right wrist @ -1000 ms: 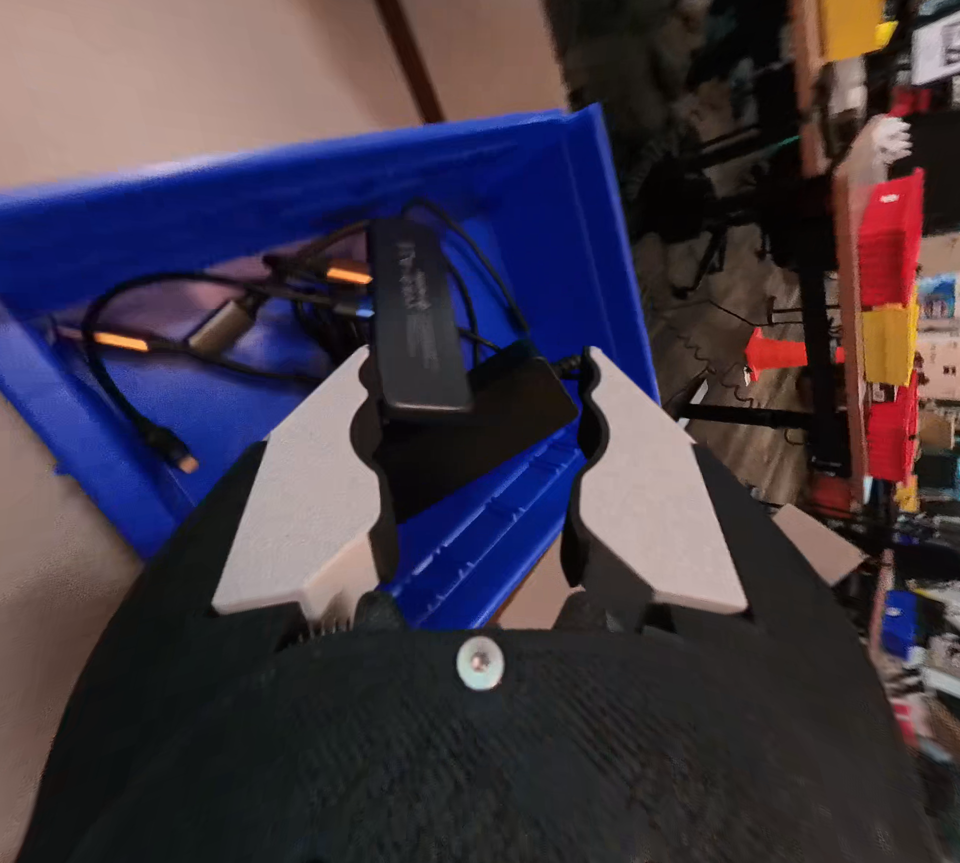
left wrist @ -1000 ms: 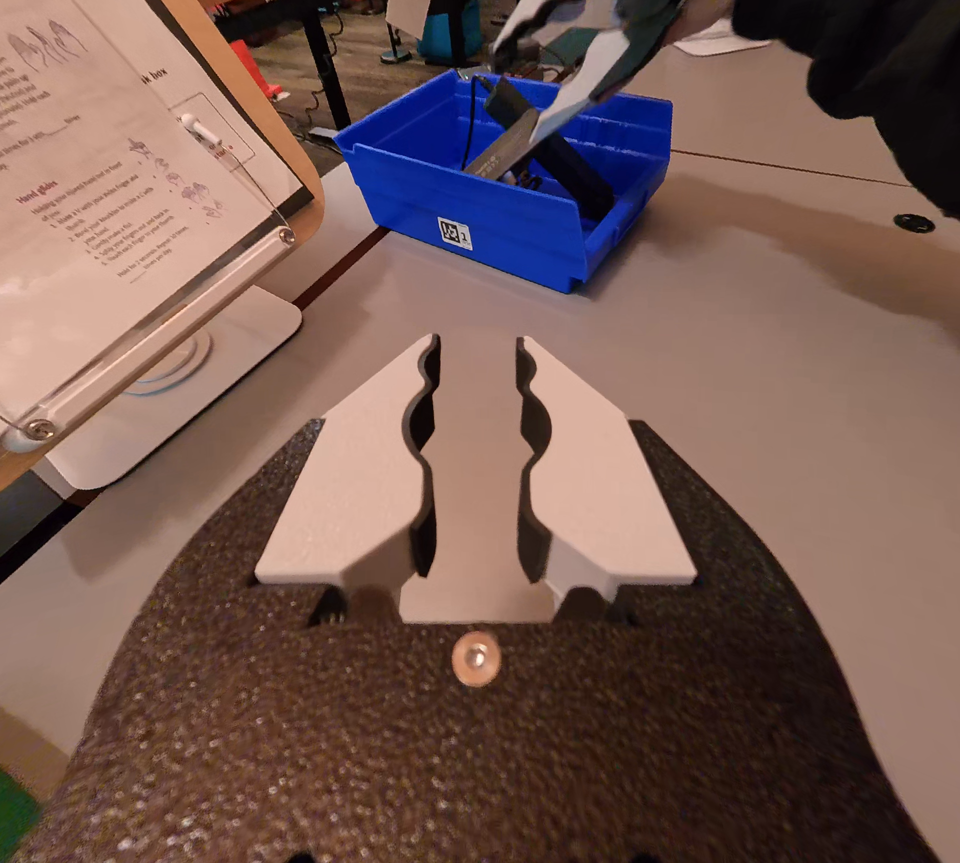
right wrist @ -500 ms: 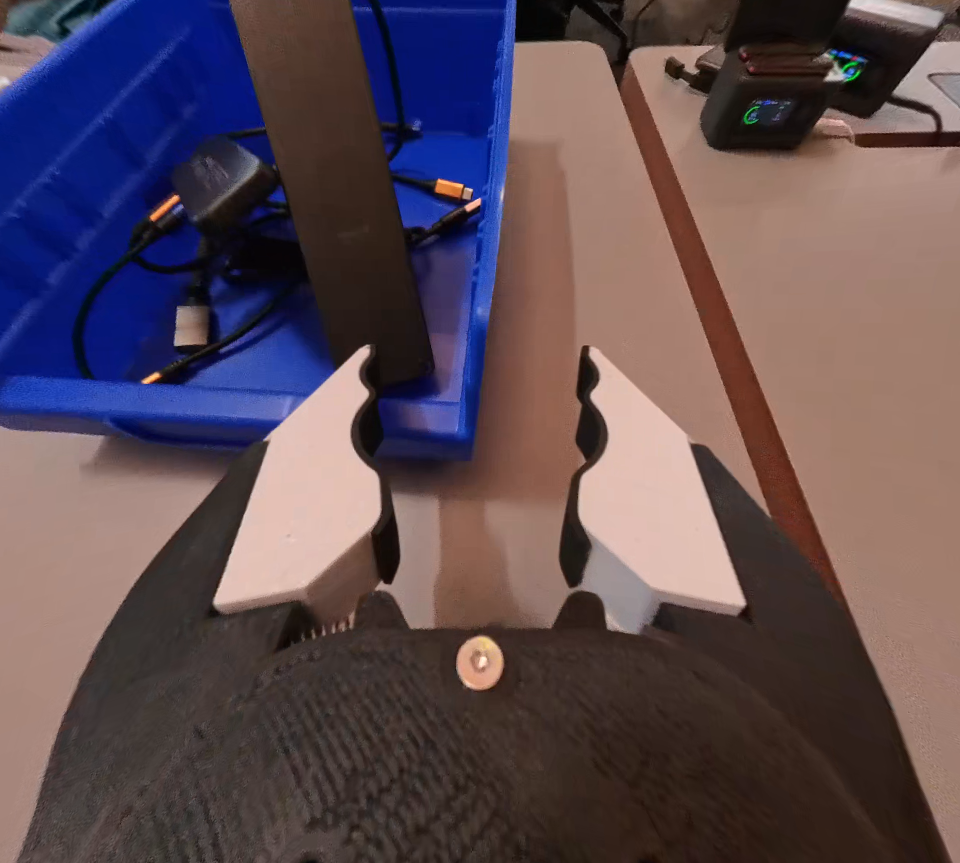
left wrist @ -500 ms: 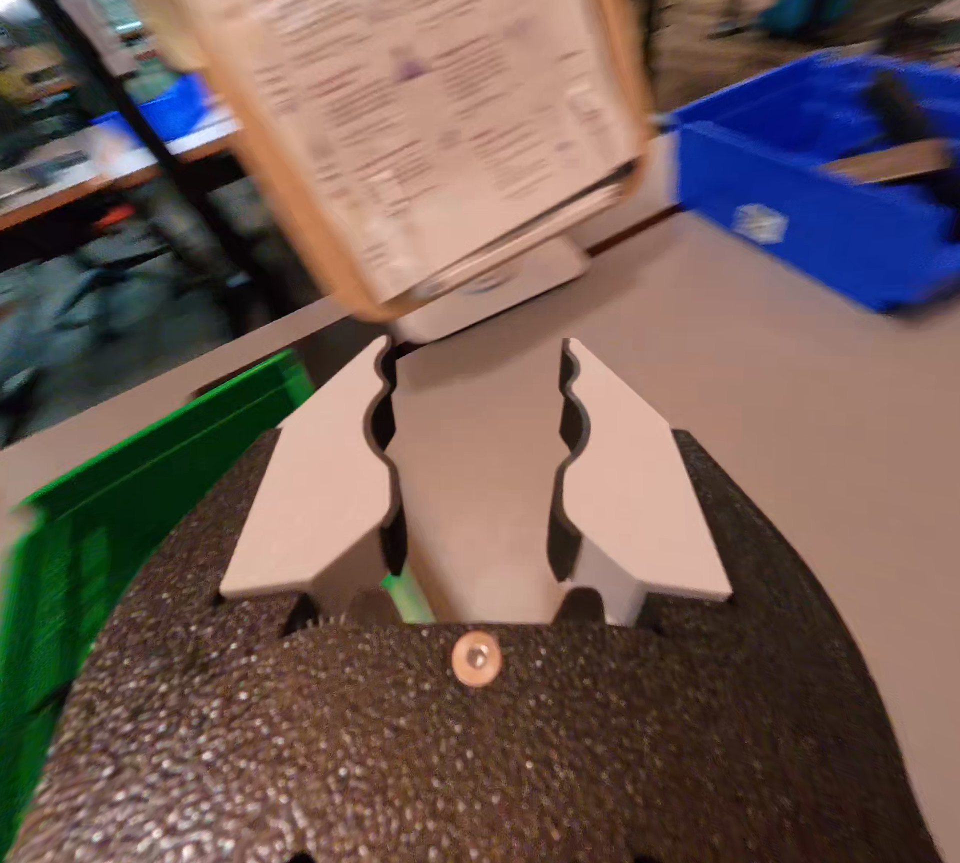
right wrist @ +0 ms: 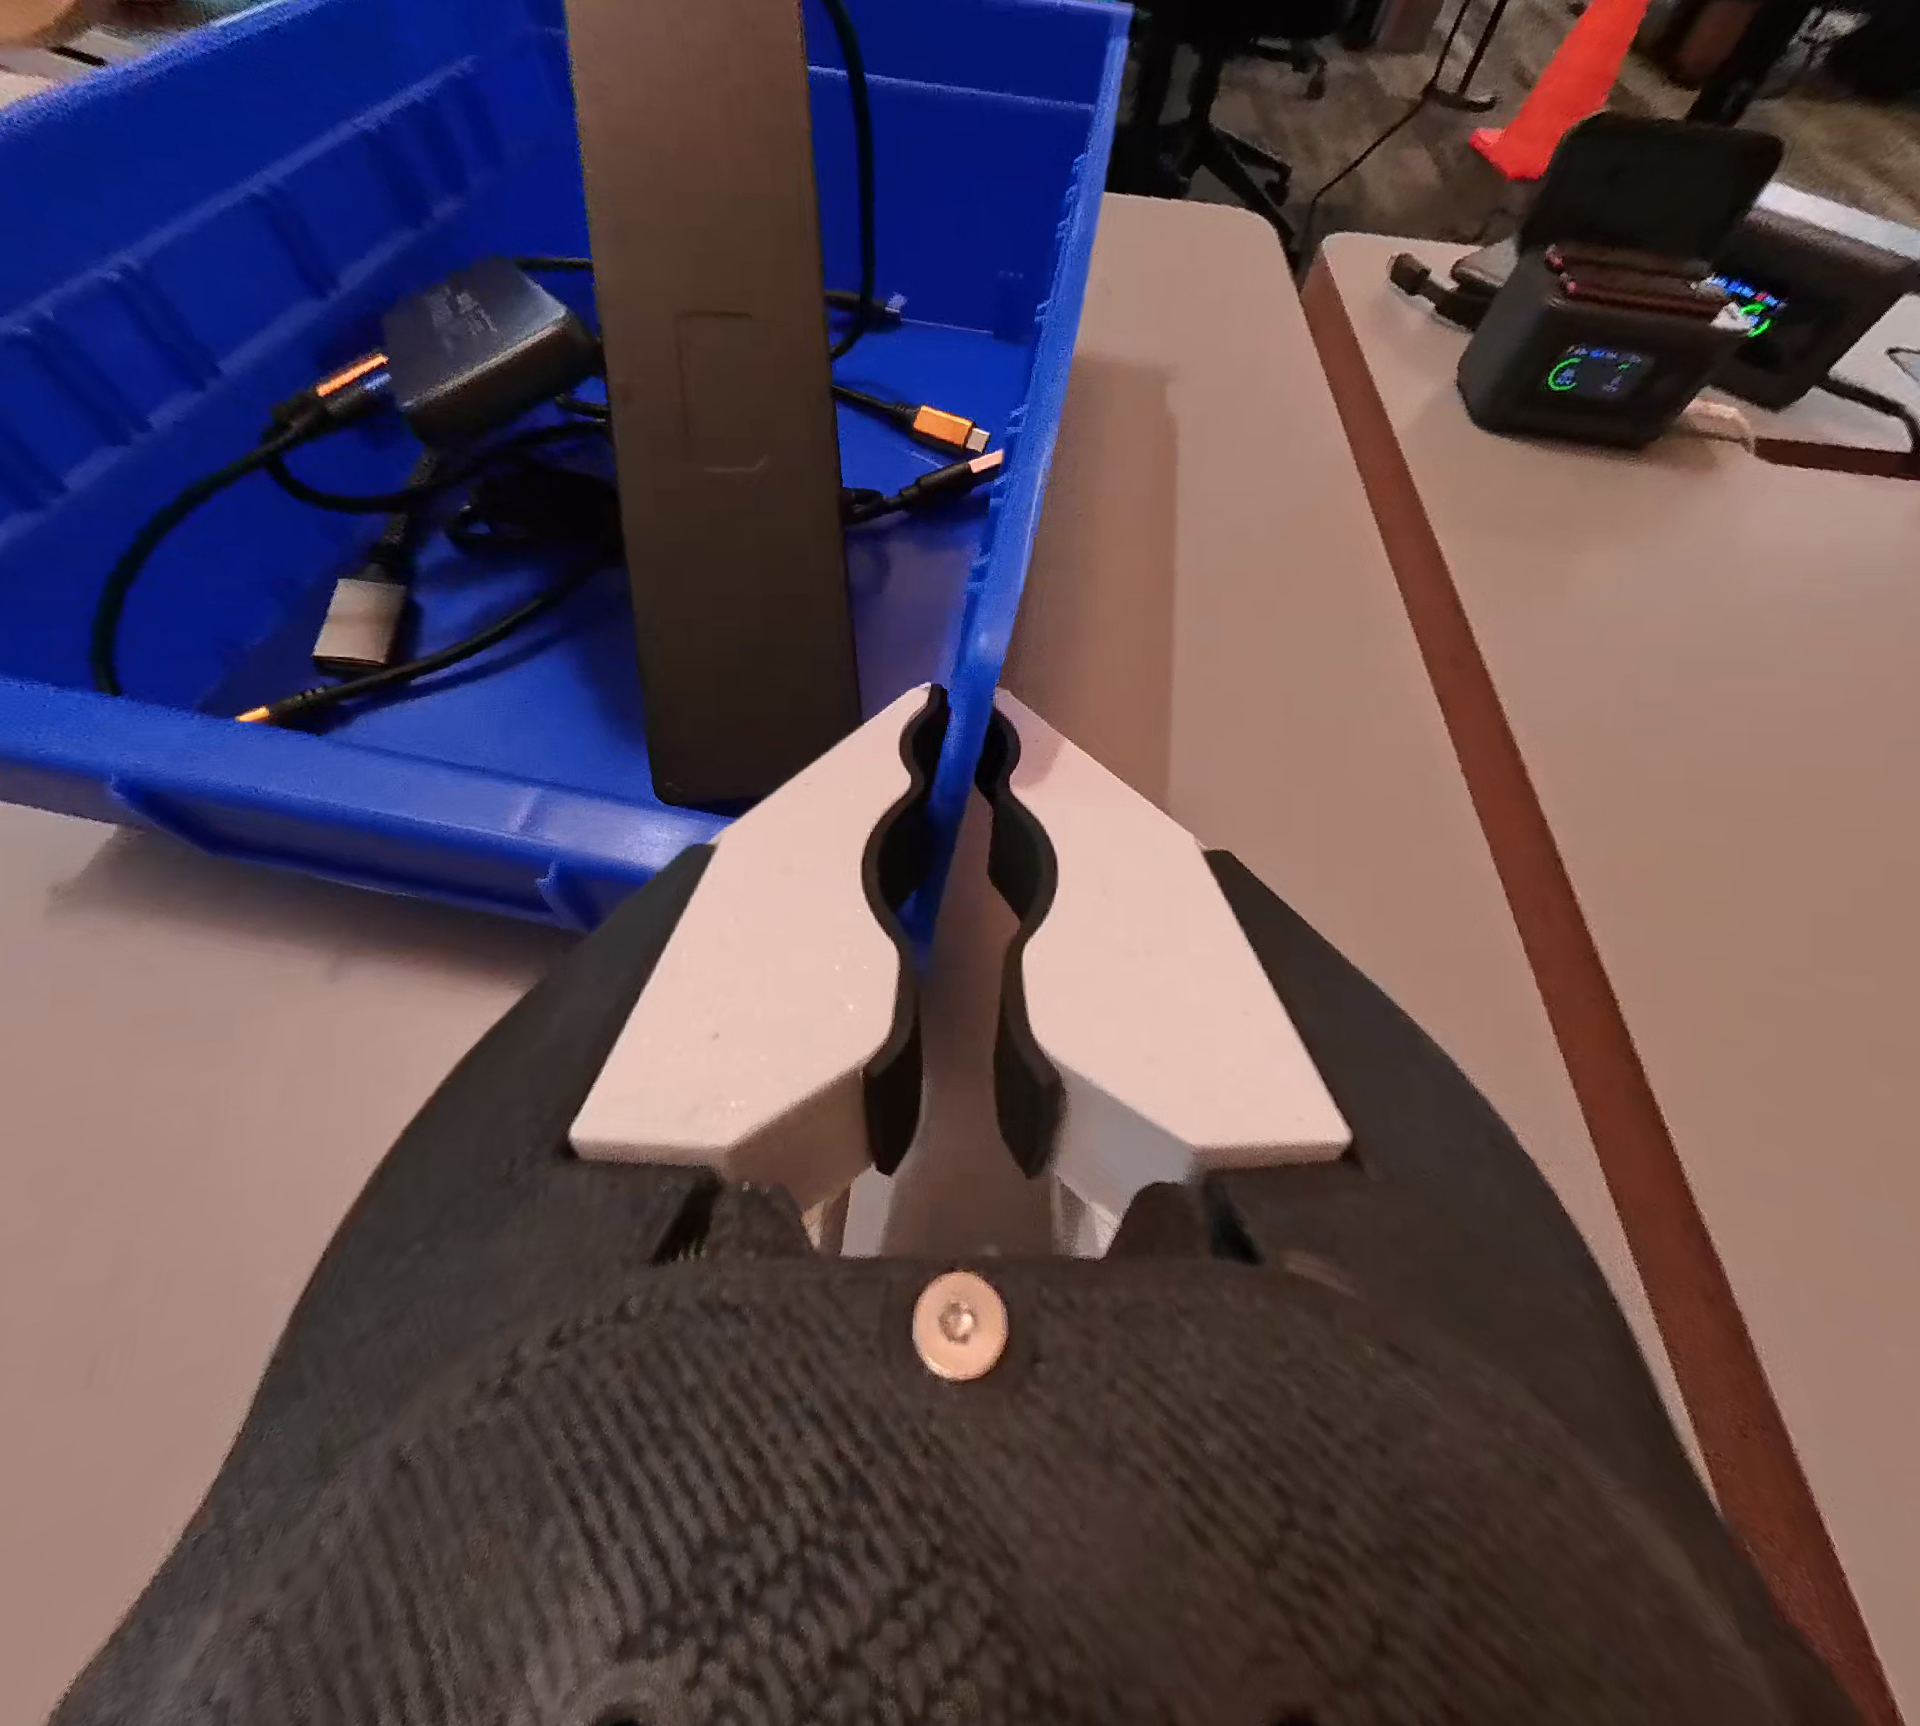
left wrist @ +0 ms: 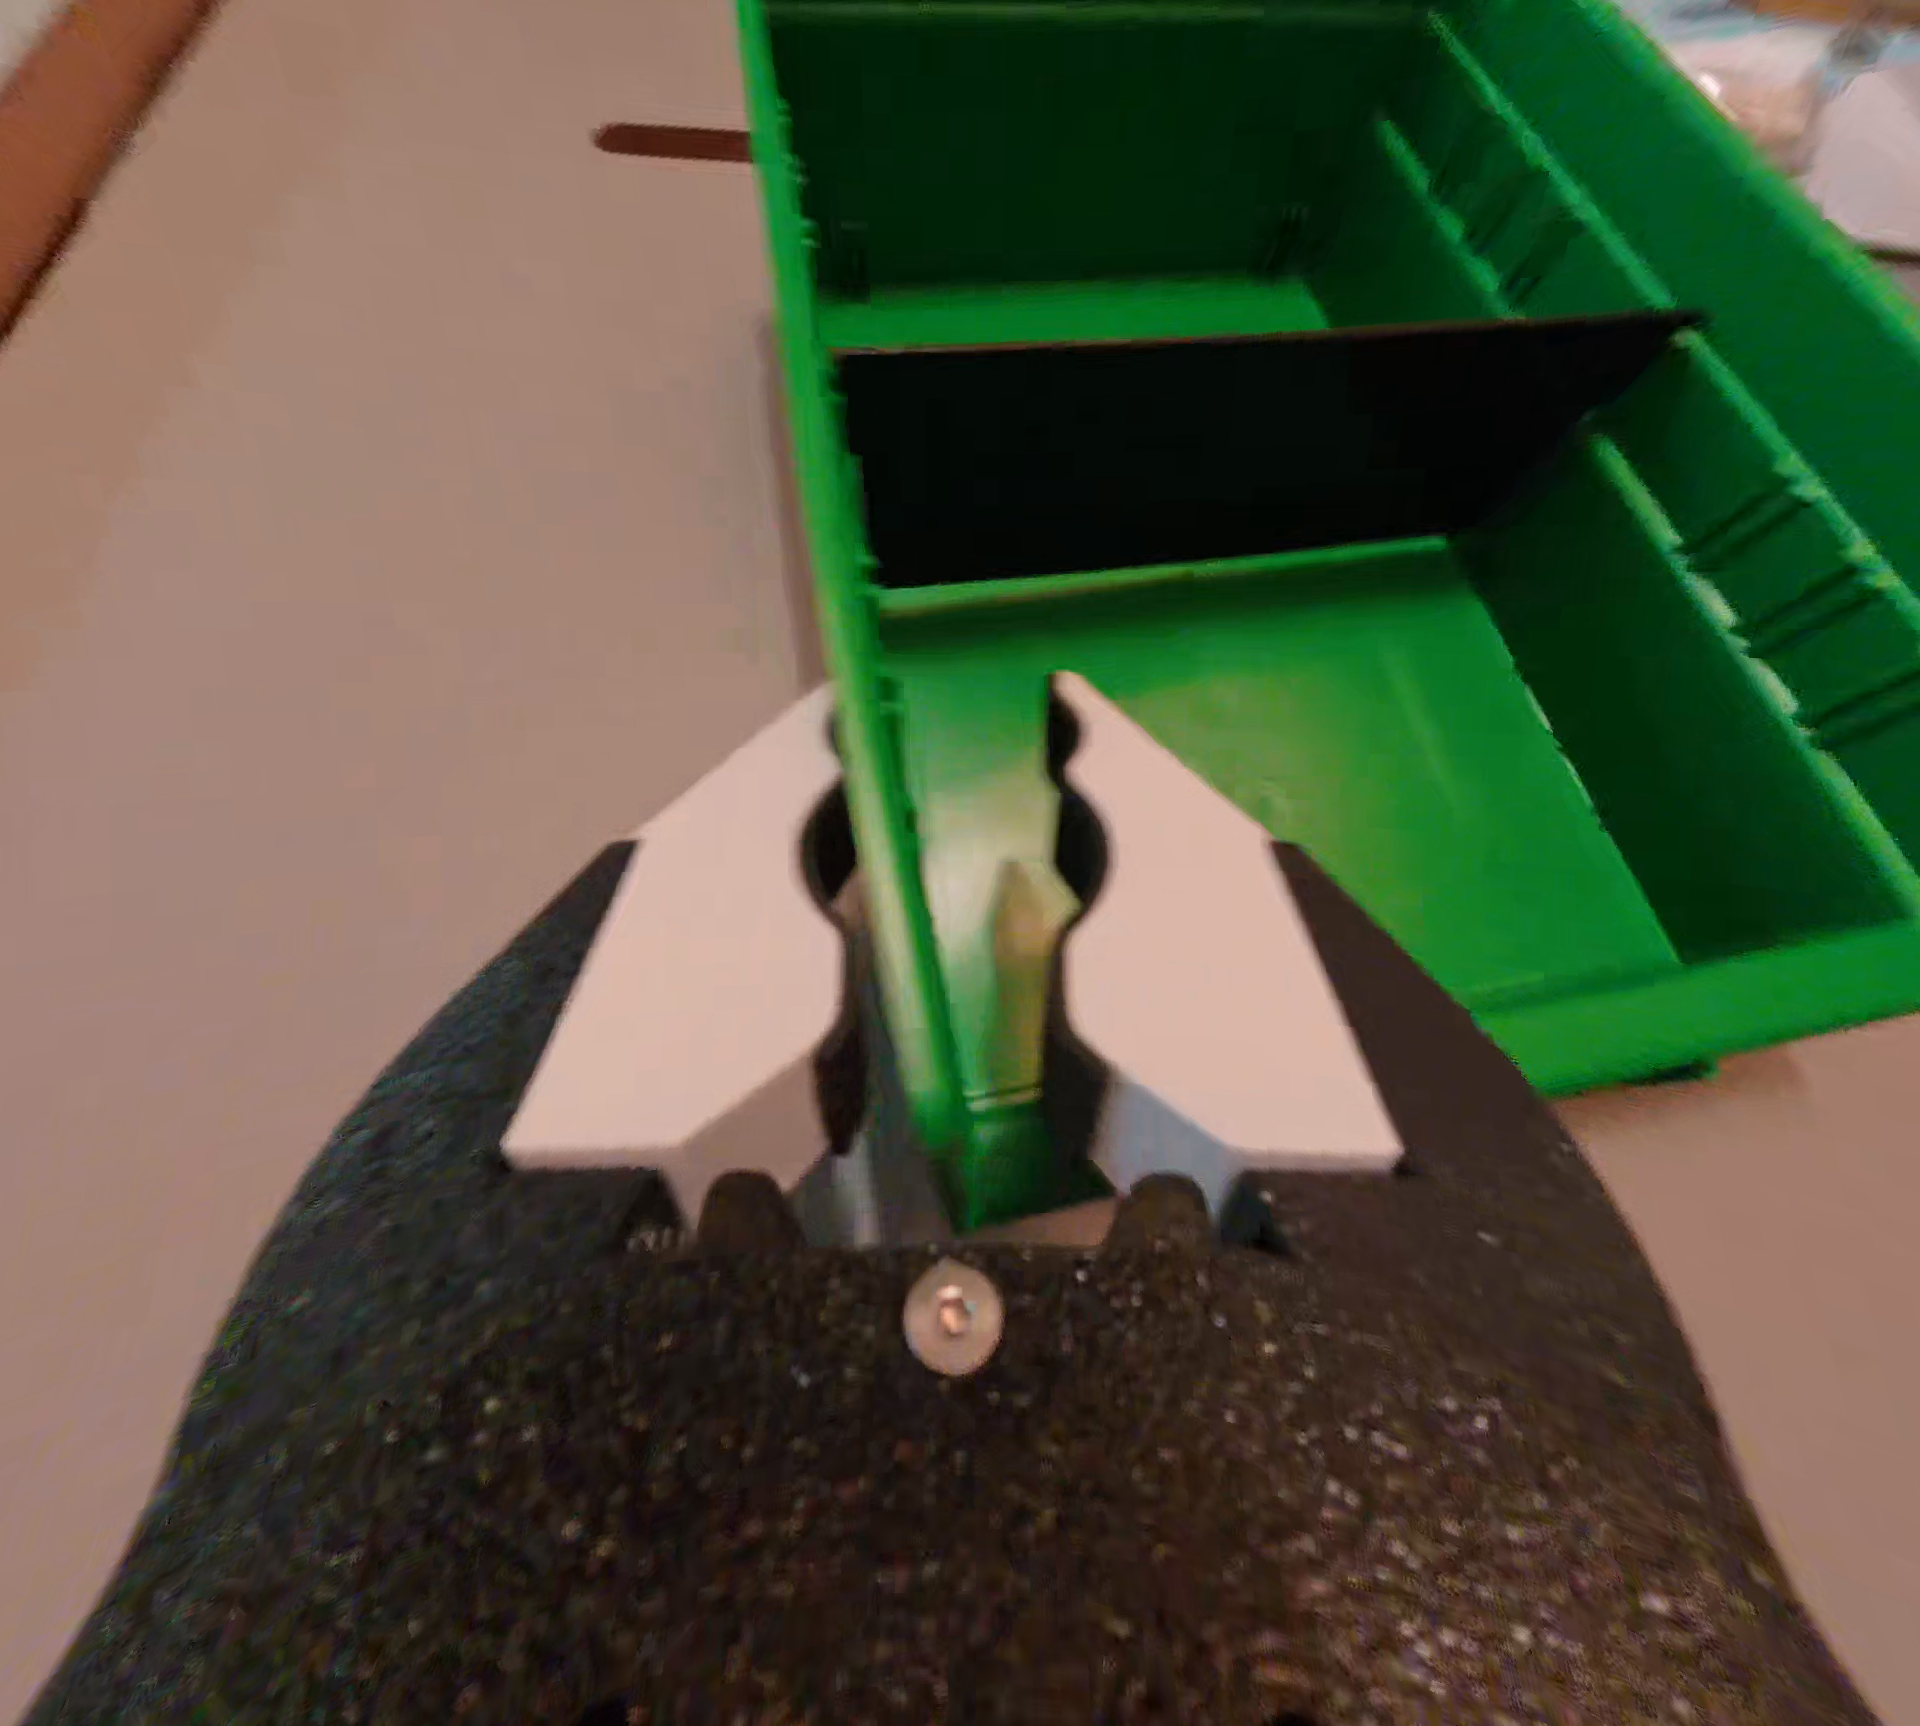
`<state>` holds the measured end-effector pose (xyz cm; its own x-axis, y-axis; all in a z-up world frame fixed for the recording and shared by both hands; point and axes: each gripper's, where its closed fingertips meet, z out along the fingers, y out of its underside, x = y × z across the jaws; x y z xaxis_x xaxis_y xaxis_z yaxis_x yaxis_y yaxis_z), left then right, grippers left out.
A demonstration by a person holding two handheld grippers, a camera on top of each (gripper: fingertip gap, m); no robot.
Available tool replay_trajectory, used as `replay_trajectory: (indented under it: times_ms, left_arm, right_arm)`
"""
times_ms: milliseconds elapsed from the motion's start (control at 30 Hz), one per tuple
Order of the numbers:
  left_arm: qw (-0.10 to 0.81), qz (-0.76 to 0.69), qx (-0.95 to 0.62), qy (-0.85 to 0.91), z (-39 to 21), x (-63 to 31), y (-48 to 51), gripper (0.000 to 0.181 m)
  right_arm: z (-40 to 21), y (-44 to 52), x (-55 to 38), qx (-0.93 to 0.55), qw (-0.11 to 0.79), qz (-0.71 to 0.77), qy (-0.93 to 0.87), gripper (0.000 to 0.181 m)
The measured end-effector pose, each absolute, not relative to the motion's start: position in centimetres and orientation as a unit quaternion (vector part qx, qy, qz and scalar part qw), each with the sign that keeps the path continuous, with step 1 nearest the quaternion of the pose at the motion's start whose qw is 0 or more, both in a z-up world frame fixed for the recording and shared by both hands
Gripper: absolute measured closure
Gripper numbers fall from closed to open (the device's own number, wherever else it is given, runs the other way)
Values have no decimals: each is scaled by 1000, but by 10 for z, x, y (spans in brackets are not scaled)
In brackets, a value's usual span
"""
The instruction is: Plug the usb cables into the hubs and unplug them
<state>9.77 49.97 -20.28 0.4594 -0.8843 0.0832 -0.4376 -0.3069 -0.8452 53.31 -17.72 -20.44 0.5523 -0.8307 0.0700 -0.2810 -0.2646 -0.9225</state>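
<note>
A blue bin (right wrist: 312,803) on the table holds a long flat black hub (right wrist: 717,388) leaning upright, a smaller black hub (right wrist: 468,346) and several black cables with orange and silver plugs (right wrist: 940,429). My right gripper (right wrist: 966,697) is at the bin's near right corner, with its jaws nearly together and pinching the bin's right wall. In the left wrist view, a green bin (left wrist: 800,305) with a black divider (left wrist: 1195,450) holds nothing. My left gripper (left wrist: 940,689) straddles its left wall, with its jaws partly apart and a gap showing on the inner side.
Both bins stand on a grey table (left wrist: 364,533). A brown seam (right wrist: 1507,741) separates it from a second table on the right, which carries a black device with small lit screens (right wrist: 1600,326). An orange cone (right wrist: 1569,87) stands on the floor behind.
My left gripper swung from the paper stand to the green bin and narrowed around its wall. My right gripper moved forward to the blue bin's right wall and closed on it.
</note>
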Motion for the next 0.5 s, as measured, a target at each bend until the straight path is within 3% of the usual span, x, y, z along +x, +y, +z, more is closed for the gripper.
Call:
replay_trajectory:
  times_ms: [100,400,500]
  left_arm:
    - [436,-248,-756,420,-202,89,507,179]
    - [435,-378,-737,354,-178,70,465,177]
    - [446,-362,-723,384,-158,61,449,177]
  right_arm:
    - [-205,-167,516,-747,467,-298,367,177]
    - [-204,-106,414,-758,457,-311,348,172]
    - [-205,-93,378,-757,447,-308,363,170]
